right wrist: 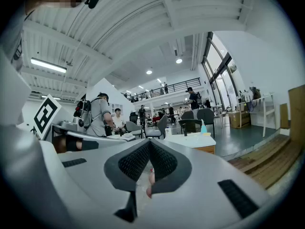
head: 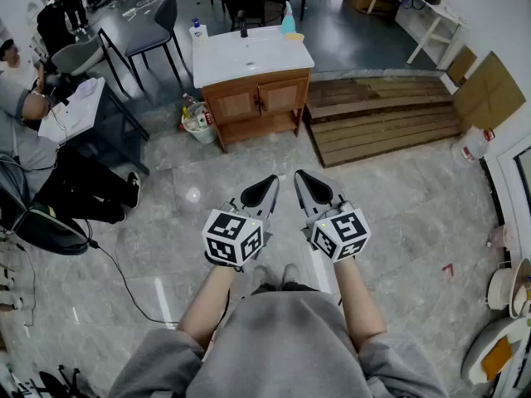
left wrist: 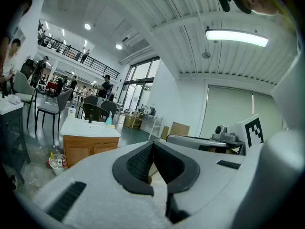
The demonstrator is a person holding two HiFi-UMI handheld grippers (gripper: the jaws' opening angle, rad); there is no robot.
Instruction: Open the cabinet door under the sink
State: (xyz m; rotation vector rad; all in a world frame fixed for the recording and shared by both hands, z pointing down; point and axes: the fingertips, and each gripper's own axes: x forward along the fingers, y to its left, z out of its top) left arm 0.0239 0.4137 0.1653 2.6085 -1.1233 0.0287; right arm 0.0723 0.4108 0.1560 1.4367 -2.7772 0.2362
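Note:
The sink cabinet stands far ahead across the grey floor: a white top with a basin over two wooden doors, both closed. It also shows small at the left of the left gripper view, and its corner in the right gripper view. My left gripper and right gripper are held side by side in front of me, well short of the cabinet and pointing toward it. Both are shut with nothing between the pads, as the left gripper view and the right gripper view confirm.
A blue spray bottle, a white bottle and a black faucet stand on the sink top. A bin of bottles sits at the cabinet's left. A wooden platform lies to its right. People, a desk and chairs are at the left.

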